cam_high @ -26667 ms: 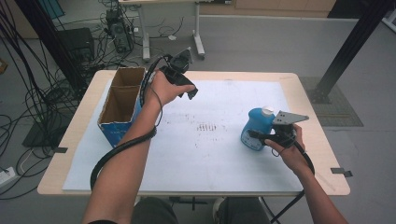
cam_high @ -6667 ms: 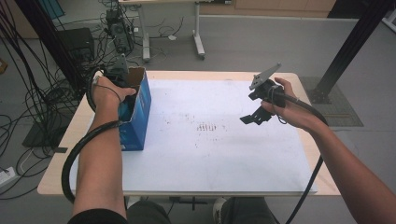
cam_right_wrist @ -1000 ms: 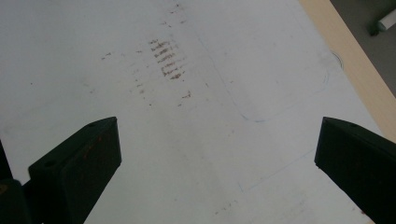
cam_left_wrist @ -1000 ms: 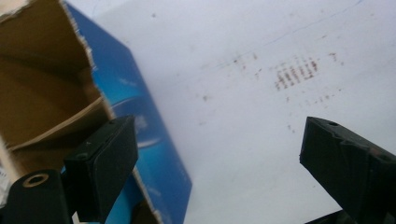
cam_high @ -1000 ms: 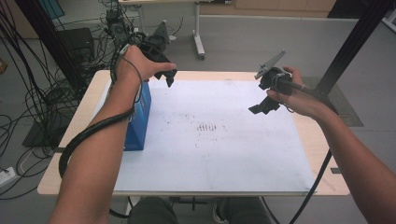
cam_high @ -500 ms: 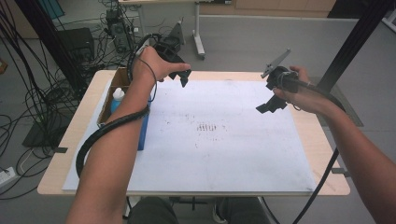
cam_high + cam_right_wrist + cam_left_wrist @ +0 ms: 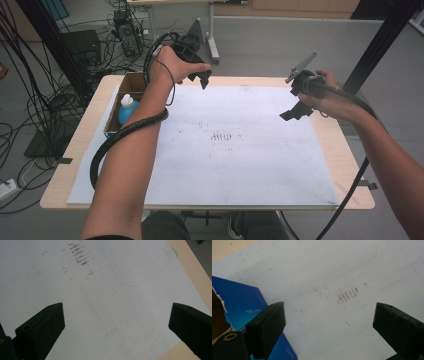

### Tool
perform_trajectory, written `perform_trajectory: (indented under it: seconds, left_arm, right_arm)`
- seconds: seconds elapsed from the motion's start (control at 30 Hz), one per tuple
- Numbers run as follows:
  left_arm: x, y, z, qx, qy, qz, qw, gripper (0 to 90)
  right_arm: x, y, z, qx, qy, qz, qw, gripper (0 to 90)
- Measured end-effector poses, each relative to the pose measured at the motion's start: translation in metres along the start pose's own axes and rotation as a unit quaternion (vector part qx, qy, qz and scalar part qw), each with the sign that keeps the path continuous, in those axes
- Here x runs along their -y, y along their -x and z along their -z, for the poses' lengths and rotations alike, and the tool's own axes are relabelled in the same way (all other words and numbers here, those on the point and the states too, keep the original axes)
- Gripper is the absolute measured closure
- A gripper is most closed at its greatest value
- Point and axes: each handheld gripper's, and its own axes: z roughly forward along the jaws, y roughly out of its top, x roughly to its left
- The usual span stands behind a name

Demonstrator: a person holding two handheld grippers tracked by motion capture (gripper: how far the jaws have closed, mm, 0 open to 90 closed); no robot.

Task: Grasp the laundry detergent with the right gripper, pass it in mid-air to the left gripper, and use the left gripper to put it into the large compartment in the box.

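Observation:
An open cardboard box (image 7: 114,107) with blue outer sides stands at the table's left edge. Inside it is a blue bottle (image 7: 127,111) with a white cap. My left gripper (image 7: 204,81) hangs over the far edge of the white sheet (image 7: 225,170), to the right of the box, open and with nothing between its fingers. The left gripper view has the left gripper (image 7: 329,312) spread wide above the stained sheet, with the box's blue side (image 7: 242,305) at lower left. My right gripper (image 7: 296,107) is raised over the sheet's right part, open and with nothing held. The right gripper (image 7: 117,310) looks down on bare sheet.
The wooden table (image 7: 350,160) shows as a strip around the sheet. Brown smudges (image 7: 222,136) mark the sheet's middle. Cables and equipment (image 7: 120,30) lie on the floor behind and to the left, and a black post (image 7: 380,45) stands at the far right.
My left hand moved right, away from the box, to the sheet's far edge; the box's open top and the bottle inside now show. My right hand shifted only slightly.

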Motion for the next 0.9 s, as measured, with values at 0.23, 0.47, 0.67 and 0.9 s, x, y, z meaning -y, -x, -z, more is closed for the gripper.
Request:
perform_trajectory:
  seconds: [0.23, 0.47, 0.67, 0.9]
  left_arm:
    - [-0.0011, -0.0021, -0.0018, 0.001, 0.003, 0.001, 1.0000, 11.6]
    - [-0.0008, -0.0072, -0.0044, 0.005, 0.004, 0.003, 1.0000, 11.6]
    - [-0.0018, -0.0091, -0.0042, 0.005, 0.007, 0.003, 1.0000, 11.7]
    - [-0.0020, -0.0099, -0.0061, 0.007, 0.006, 0.003, 1.0000, 11.9]
  right_arm:
    - [0.0017, 0.0017, -0.0001, -0.001, -0.004, 0.000, 1.0000, 0.3]
    - [-0.0006, 0.0022, -0.0014, -0.004, -0.009, 0.003, 0.9999, 0.3]
    - [-0.0020, 0.0027, -0.0016, -0.004, -0.012, 0.004, 0.9999, 0.3]
    - [-0.0017, 0.0035, -0.0010, -0.004, -0.013, 0.003, 0.9999, 0.4]
